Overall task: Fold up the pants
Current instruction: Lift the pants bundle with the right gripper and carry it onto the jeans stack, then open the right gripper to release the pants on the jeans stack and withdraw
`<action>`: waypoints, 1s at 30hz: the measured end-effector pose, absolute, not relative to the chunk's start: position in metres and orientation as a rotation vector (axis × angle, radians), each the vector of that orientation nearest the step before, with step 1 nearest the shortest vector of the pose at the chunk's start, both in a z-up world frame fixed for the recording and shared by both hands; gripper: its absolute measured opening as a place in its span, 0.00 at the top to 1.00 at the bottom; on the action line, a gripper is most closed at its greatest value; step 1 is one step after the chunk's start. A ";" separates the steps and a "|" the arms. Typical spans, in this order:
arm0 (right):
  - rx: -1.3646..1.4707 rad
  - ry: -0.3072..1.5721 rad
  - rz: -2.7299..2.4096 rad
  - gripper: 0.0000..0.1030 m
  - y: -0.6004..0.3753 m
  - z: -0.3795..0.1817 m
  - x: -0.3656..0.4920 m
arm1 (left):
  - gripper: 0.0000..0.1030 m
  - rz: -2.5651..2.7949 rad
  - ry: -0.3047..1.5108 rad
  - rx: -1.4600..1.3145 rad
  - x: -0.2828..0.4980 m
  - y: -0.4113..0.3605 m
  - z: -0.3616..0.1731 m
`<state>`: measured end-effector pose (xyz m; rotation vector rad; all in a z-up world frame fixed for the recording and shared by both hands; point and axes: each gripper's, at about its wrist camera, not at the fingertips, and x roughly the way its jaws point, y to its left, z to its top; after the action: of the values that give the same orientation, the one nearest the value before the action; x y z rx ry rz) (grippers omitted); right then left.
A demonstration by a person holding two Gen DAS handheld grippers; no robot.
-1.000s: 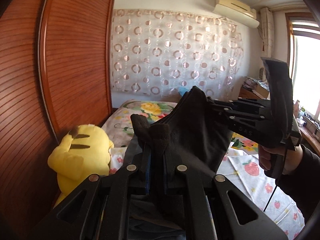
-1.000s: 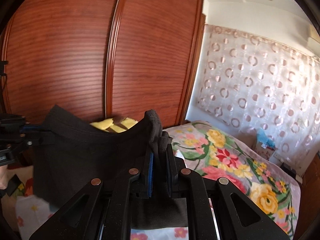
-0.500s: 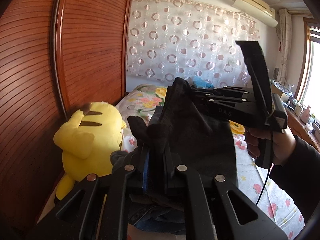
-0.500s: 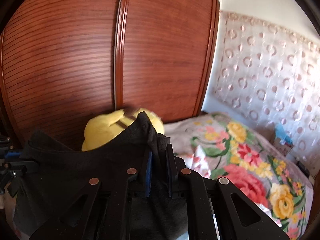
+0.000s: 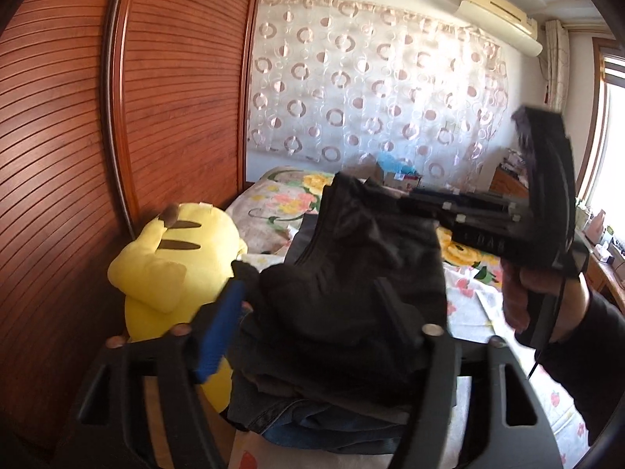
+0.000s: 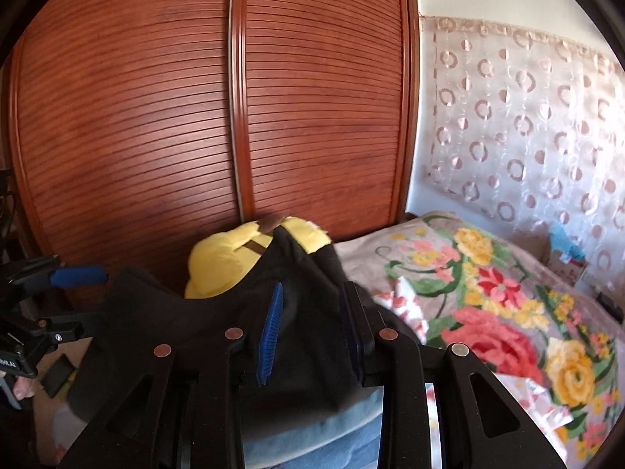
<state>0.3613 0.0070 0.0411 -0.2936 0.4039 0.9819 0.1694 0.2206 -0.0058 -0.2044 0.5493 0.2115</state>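
Observation:
The black pants (image 5: 351, 293) lie bunched in a folded heap on a pile of clothes on the bed. My left gripper (image 5: 308, 289) is over them with its jaws opening wide; the blue pad (image 5: 218, 332) stands clear of the cloth. My right gripper (image 6: 312, 289) is also opening. The black pants (image 6: 304, 351) sag between its fingers, and its blue pad (image 6: 271, 336) is off the fabric. In the left wrist view the right gripper (image 5: 410, 197) reaches in from the right at the heap's far edge, held by a hand (image 5: 523, 297).
A yellow plush toy (image 5: 175, 265) sits left of the pile against the brown slatted wardrobe doors (image 6: 312, 117). Blue jeans (image 5: 312, 422) lie under the black pants. A floral blanket (image 6: 488, 312) covers the bed to the right, before a curtain (image 5: 371, 90).
Both grippers held the black cloth up between them, then lowered it onto the pile. The left jaws have sprung wide apart and the right jaws have parted; the cloth has slumped.

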 end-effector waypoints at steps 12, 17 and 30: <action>-0.251 0.527 0.908 0.70 0.014 0.014 0.413 | 0.26 0.196 0.670 -0.191 0.184 0.215 -0.044; -0.218 0.525 0.880 0.70 0.010 0.020 0.401 | 0.26 0.203 0.671 -0.166 0.181 0.211 -0.042; -0.148 0.511 0.785 0.62 -0.035 0.030 0.298 | 0.26 0.212 0.638 -0.111 0.154 0.192 -0.029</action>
<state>0.2979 -0.0348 0.0300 -0.1481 0.5114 0.7851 0.1540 0.1923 -0.0289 -0.1107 0.6385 0.2121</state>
